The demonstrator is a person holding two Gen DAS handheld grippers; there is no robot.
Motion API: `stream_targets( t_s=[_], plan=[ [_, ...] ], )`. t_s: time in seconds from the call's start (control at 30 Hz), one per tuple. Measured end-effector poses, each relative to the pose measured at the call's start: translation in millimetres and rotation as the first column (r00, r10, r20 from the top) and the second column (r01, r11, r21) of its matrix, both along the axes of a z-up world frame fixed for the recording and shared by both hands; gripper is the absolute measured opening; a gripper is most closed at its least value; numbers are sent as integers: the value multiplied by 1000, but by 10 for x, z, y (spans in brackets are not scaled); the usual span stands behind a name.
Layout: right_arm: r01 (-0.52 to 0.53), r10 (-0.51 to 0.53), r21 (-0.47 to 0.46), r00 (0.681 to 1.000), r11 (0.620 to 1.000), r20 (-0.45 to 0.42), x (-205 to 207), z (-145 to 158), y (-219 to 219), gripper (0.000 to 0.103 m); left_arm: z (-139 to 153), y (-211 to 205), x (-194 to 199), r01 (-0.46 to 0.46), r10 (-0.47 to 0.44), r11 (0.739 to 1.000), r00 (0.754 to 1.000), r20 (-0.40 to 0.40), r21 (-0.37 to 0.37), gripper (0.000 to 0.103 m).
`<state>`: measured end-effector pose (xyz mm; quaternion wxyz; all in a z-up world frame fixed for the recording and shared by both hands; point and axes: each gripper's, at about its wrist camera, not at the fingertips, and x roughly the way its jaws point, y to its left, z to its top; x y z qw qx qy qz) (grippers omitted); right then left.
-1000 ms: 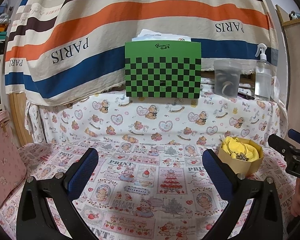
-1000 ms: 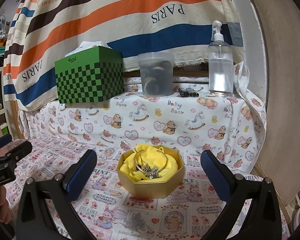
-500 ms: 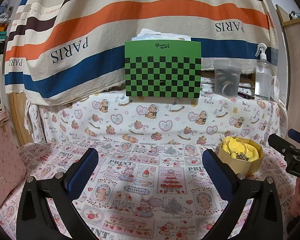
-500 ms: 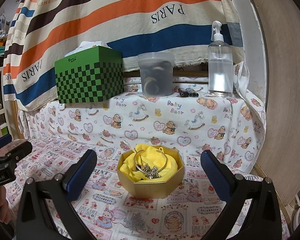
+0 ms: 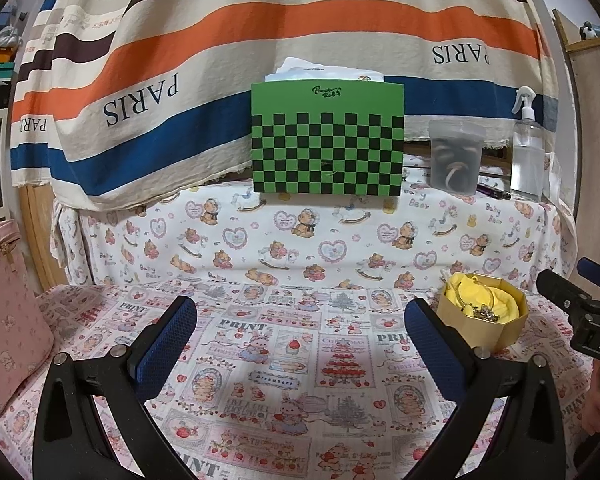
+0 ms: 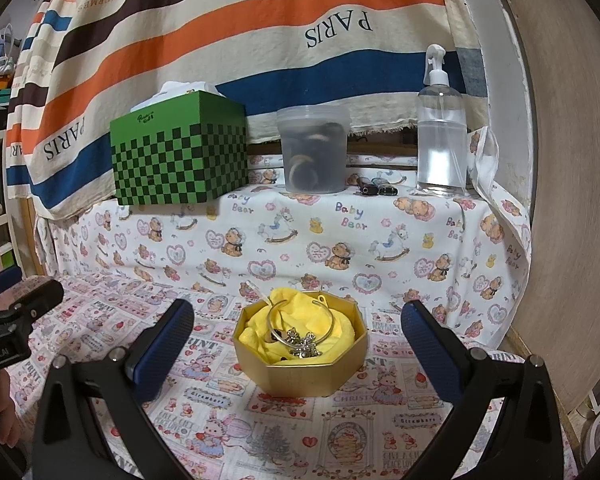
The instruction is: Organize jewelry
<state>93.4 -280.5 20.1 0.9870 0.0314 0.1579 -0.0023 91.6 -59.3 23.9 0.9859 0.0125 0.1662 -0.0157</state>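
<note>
I count two grippers, and both have their jaws spread wide with nothing between them. The left gripper (image 5: 300, 324) hangs over the printed cloth (image 5: 284, 364) of the bench. The right gripper (image 6: 298, 326) hangs just in front of the one gold octagonal box (image 6: 300, 372), which sits between its two blue pads (image 6: 166, 338).

In the right wrist view the box is at the centre, a little toward 6 o'clock. In the left wrist view the same box (image 5: 482, 326) lies at about 4 o'clock, with the right gripper (image 5: 580, 304) coming in from the 3 o'clock edge.

Inside the box I see one yellow cloth (image 6: 296, 324), one silver bangle (image 6: 300, 320) and one small cluster of silver charms (image 6: 300, 342); I cannot count the single charms. The bangle lies almost flat on the cloth, its long axis from 9 to 3 o'clock. Its ring closes toward 12 o'clock, and the charms sit at its 6 o'clock side.

On the raised shelf behind, in the right wrist view, stand one green checkered tissue box (image 6: 180, 152) at 10 o'clock, one cloudy plastic tub (image 6: 314, 150) at 12 o'clock and one clear spray bottle (image 6: 440, 128) at 1 o'clock. One pink bag (image 5: 8, 312) is at 9 o'clock in the left wrist view.
</note>
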Motion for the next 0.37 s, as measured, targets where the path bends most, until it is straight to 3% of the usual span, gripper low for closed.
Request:
stream_targets(
  t_s=[0.37],
  plan=[
    [-2, 2, -12, 1000, 1000, 1, 6, 1, 22, 103, -2, 18, -12, -15, 15, 1000, 1000, 1, -9, 103]
  ],
)
